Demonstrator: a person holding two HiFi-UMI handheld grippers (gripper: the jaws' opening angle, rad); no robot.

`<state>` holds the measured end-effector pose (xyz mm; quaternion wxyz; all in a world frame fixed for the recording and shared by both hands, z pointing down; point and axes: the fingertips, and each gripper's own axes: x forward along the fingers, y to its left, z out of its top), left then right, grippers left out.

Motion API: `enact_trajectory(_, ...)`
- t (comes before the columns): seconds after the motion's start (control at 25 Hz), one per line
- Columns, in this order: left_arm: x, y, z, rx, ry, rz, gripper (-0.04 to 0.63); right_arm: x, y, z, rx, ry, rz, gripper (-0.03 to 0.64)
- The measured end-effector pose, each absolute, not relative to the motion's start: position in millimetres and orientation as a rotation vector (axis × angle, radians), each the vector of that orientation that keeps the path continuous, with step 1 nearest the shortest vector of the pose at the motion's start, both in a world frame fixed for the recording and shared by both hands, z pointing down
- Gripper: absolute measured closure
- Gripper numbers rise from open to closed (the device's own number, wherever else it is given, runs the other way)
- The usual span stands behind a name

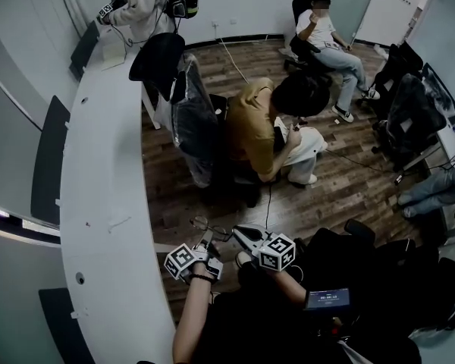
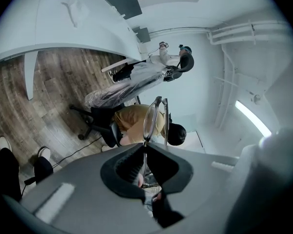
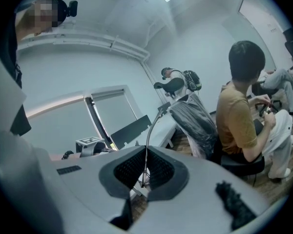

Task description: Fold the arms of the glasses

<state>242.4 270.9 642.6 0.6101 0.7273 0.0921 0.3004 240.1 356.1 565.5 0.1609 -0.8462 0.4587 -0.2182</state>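
Observation:
I hold thin-rimmed glasses [image 1: 210, 227] in the air between both grippers, low in the head view, over the wooden floor. In the left gripper view one lens [image 2: 151, 119] stands edge-on just past the jaws, and the left gripper [image 2: 145, 144] is shut on the frame below it. In the right gripper view a thin arm of the glasses [image 3: 152, 126] curves up out of the jaws, and the right gripper [image 3: 145, 151] is shut on that arm. From above, the left gripper [image 1: 205, 239] and right gripper [image 1: 240, 232] sit close together, tips toward each other.
A long curved white desk [image 1: 106, 165] runs along the left. A person in a yellow shirt [image 1: 252, 123] sits ahead beside a plastic-wrapped office chair [image 1: 191, 116]. Another person [image 1: 327, 44] sits farther back. Black chairs [image 1: 409, 112] stand at the right.

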Motion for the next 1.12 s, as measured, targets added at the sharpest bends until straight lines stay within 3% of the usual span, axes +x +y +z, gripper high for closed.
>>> enact_trajectory(1.12, 246.2, 267.0, 642.9, 1.681, 0.213, 0.667, 0.568, 237.8, 363.1, 567.7, -2.388, 1.306, -0.624, 0.601)
